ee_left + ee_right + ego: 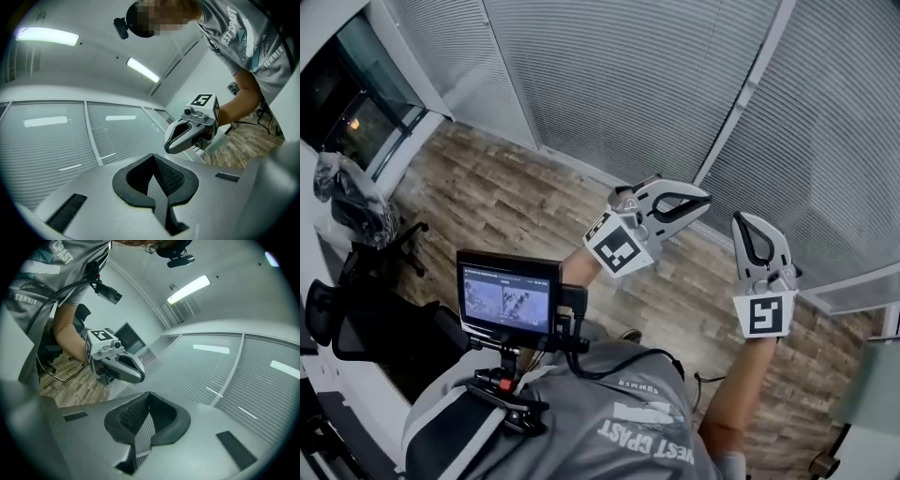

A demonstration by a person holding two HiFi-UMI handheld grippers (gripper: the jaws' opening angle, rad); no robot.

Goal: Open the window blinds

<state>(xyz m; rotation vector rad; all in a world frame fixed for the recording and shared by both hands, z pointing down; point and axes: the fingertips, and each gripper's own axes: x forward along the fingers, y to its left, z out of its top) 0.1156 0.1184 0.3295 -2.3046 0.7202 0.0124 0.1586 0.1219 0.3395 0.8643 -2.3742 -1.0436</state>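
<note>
Closed grey window blinds [628, 84] hang in panels across the wall ahead, their slats shut flat, with white frame posts [741, 103] between the panels. My left gripper [703, 200] is held up in front of a post, jaws together and nothing in them. My right gripper [743, 223] stands just to its right, pointing up toward the blinds, also shut and empty. In the left gripper view the blinds [51, 136] fill the background past the closed jaws, and the right gripper [187, 133] hangs close by. The right gripper view shows the blinds [253, 380] and the left gripper [119, 366]. Neither gripper touches the blinds.
A wood-pattern floor [506, 197] runs below the blinds. Black office chairs [366, 281] stand at the left by a dark window [356, 94]. A small monitor [508, 295] on a rig sits at the person's chest.
</note>
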